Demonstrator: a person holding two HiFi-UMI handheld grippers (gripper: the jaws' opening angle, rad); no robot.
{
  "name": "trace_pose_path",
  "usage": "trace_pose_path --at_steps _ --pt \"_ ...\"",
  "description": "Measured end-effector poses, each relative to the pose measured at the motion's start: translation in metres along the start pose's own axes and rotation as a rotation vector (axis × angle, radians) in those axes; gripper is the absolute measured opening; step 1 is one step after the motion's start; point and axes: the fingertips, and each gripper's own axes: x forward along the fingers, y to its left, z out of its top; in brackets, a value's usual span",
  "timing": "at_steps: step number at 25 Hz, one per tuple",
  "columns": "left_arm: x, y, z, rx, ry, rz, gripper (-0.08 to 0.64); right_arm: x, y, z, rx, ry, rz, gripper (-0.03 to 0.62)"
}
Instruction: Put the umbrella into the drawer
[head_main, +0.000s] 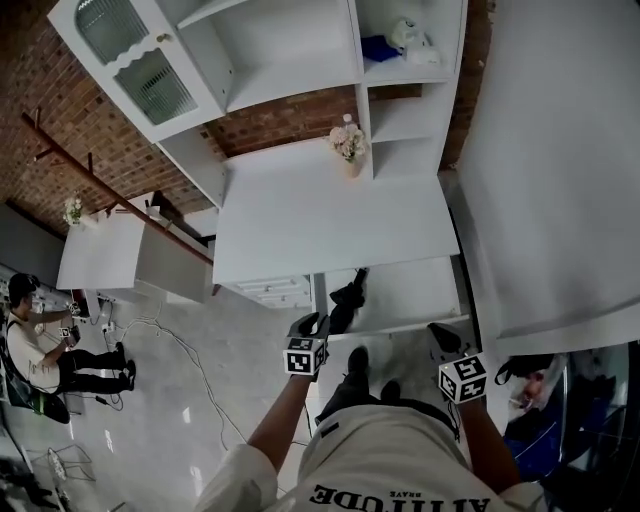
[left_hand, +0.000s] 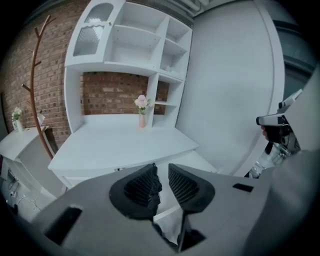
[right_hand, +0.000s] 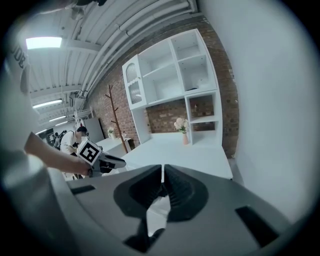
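In the drawer (head_main: 410, 290), umbrella (head_main: 347, 297) just beside left gripper (head_main: 311, 323).

White desk (head_main: 320, 215), black umbrella (head_main: 347, 300), red brick wall (head_main: 60, 100)

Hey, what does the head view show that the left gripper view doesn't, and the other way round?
Only the head view: the black umbrella lying in the open drawer, a seated person at the far left, and the marker cube on the left gripper.
Only the left gripper view: that gripper's own pads up close, slightly apart, with nothing between them.
Both: the white desk, the flower vase, the coat rack and the right gripper.
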Motion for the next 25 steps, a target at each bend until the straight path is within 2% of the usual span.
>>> trace_pose_path --at_steps 4,8,10,17,25 --pt "-0.029 -0.005 0.001 0.005 -0.040 0.053 0.097 -0.015 -0.003 -0.006 -0.011 -0.011 0.022 0.035" --pt "-0.065 -0.019 0.004 -0.043 -0.077 0.086 0.078 -0.025 -0.005 -0.013 -0.015 -0.014 0.053 0.035" --pt "-0.083 -0.028 0.008 -0.061 -0.105 0.084 0.070 -0.028 -0.005 -0.015 -0.015 -0.016 0.071 0.035" --pt "-0.126 -0.044 0.015 -0.051 -0.179 0.073 0.031 -0.029 0.013 -0.016 -0.041 -0.028 0.119 0.035" --pt "-0.158 -0.044 0.021 -0.087 -0.263 0.027 0.025 -0.030 0.038 -0.011 -0.066 -0.043 0.127 0.035"
